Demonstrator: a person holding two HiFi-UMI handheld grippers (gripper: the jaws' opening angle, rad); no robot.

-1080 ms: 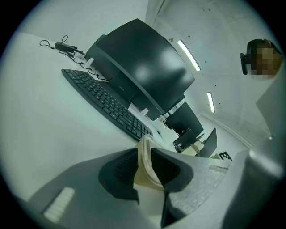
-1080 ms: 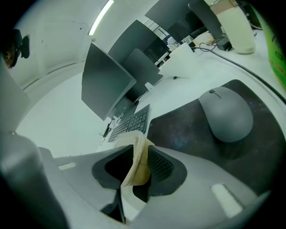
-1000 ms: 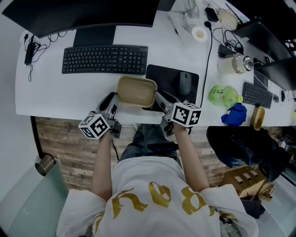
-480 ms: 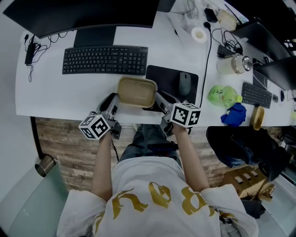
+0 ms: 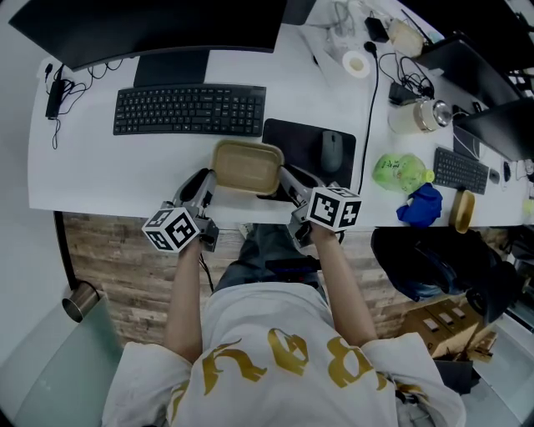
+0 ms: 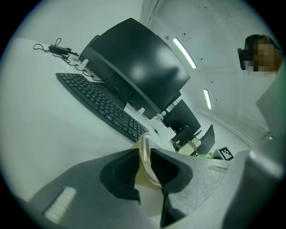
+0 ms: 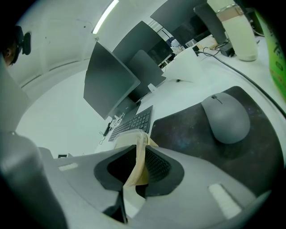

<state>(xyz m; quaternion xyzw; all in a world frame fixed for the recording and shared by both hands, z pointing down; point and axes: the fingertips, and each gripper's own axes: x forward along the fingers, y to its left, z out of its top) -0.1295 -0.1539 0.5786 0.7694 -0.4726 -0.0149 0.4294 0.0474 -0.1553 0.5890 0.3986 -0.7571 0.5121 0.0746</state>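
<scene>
A shallow tan container with a pale rim is held over the near edge of the white desk, between both grippers. My left gripper is shut on its left rim, which runs between the black pads. My right gripper is shut on its right rim. The container sits just in front of the black keyboard and beside the dark mouse pad. The person's lap is below it.
A grey mouse lies on the mouse pad. A large dark monitor stands behind the keyboard. To the right lie cables, a tape roll, a jar, a green bag, blue cloth and a second keyboard.
Both gripper views have shifted slightly, as the held container and grippers tilted a little. The hold on both rims is unchanged.
</scene>
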